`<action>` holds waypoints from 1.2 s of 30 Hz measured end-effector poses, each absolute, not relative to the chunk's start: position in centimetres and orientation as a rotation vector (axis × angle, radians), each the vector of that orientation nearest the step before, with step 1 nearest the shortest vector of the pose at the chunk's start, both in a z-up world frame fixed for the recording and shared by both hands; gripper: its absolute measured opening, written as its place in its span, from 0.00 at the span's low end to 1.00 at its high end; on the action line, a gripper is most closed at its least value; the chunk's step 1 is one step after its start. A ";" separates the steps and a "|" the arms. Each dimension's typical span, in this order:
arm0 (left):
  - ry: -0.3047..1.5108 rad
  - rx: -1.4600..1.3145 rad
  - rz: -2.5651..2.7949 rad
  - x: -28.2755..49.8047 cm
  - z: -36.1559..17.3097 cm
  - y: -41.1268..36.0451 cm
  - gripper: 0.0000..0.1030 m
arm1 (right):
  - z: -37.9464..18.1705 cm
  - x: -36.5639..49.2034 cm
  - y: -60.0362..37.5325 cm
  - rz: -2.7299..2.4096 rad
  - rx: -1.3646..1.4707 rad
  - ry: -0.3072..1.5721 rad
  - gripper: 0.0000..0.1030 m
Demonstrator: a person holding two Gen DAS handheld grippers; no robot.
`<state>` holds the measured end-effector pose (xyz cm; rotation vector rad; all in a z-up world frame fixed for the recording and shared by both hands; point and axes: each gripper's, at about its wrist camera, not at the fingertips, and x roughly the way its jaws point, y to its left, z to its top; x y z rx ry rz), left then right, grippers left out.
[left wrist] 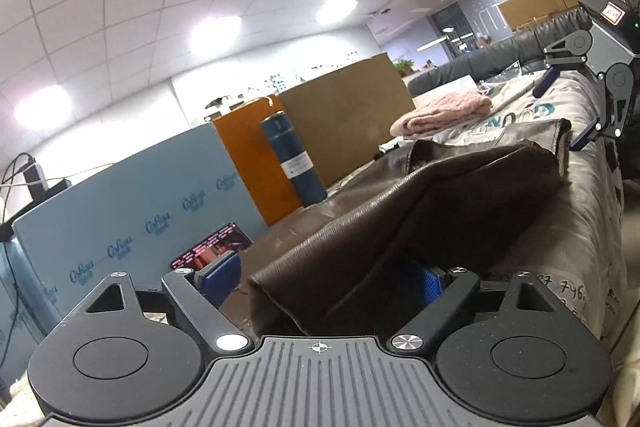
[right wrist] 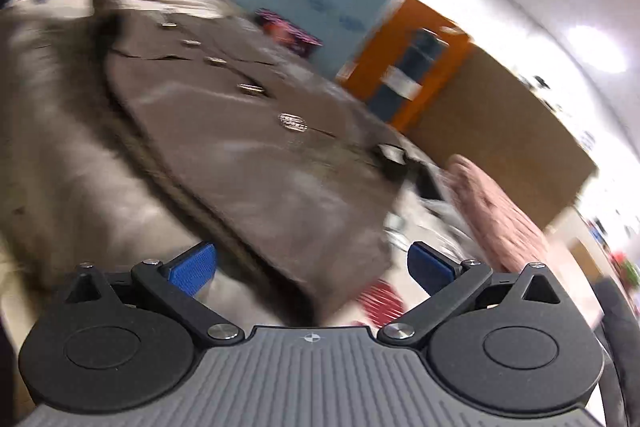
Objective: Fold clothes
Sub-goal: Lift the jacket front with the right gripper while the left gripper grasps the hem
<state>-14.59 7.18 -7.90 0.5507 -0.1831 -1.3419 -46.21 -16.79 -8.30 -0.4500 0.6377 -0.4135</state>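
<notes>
A dark brown leather jacket (left wrist: pixel 420 195) lies on a bed covered by a grey printed sheet (left wrist: pixel 584 227). A fold of it lies between the wide-open blue pads of my left gripper (left wrist: pixel 320 281); the jaws are not closed on it. My right gripper (left wrist: pixel 580 103) shows at the far right of the left wrist view, open, past the jacket's far end. In the blurred right wrist view the jacket (right wrist: pixel 256 147) spreads flat with metal snaps, and my right gripper (right wrist: pixel 312 267) is open just above its near corner.
A folded pink knit (left wrist: pixel 444 111) lies on the bed beyond the jacket, also in the right wrist view (right wrist: pixel 492 211). A blue bottle (left wrist: pixel 294 159), an orange box (left wrist: pixel 252 155), a cardboard box (left wrist: pixel 348 115) and a light blue board (left wrist: pixel 132 203) line the far side.
</notes>
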 end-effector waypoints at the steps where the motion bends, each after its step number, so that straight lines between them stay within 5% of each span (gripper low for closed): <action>1: -0.184 0.556 -1.342 -14.6 -7.9 6.9 0.86 | -8.4 -45.7 -16.6 -0.417 -0.460 0.629 1.00; 7: -0.132 0.604 -1.353 -14.6 -8.5 7.3 0.81 | -9.3 -42.3 -16.8 -0.457 -0.557 0.572 0.96; 9: -0.108 0.633 -1.373 -14.7 -9.0 7.5 0.64 | -9.8 -41.9 -16.7 -0.490 -0.636 0.565 0.92; 11: -0.085 0.658 -1.392 -14.8 -9.4 7.6 0.38 | -9.9 -41.9 -16.8 -0.515 -0.679 0.554 0.84; 14: -0.058 0.624 -1.415 -14.6 -9.7 7.9 0.14 | -9.8 -42.4 -16.5 -0.492 -0.695 0.562 0.45; 16: -0.051 0.574 -1.422 -14.5 -9.6 8.4 0.11 | -9.6 -42.7 -16.4 -0.454 -0.668 0.598 0.06; 24: -0.013 0.331 -1.430 -12.7 -8.1 9.8 0.10 | -6.1 -44.7 -16.2 -0.392 -0.473 0.506 0.04; 36: 0.235 -0.042 -1.426 -1.9 -2.9 -0.7 0.12 | -0.6 -40.6 -25.8 -0.313 -0.226 0.250 0.04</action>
